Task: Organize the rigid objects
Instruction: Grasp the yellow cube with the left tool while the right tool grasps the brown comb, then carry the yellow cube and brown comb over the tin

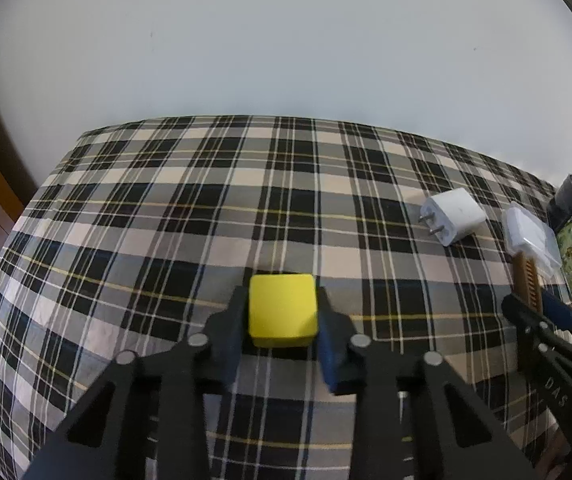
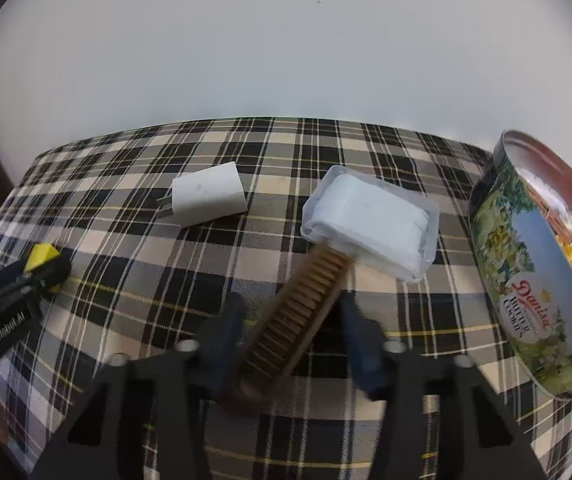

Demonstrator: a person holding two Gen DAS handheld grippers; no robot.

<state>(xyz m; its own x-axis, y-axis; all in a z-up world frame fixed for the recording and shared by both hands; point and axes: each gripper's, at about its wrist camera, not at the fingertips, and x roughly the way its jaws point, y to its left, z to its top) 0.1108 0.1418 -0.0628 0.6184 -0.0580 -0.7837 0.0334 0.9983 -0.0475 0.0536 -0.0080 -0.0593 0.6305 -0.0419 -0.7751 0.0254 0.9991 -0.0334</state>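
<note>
On the plaid cloth, the left gripper [image 1: 282, 320] pinched the yellow block [image 1: 282, 310] while the right gripper [image 2: 292, 332] straddled the brush [image 2: 298, 312], jaws seemingly not yet pressing, so grasping looked underway, with carrying to the tin [image 2: 526, 264] probably next.

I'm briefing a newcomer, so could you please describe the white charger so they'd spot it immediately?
Start at the plaid tablecloth and find the round cookie tin at its right edge. Left of the tin, past the clear plastic box, lies the white charger: a plain white block, the only thing with metal prongs.
</note>
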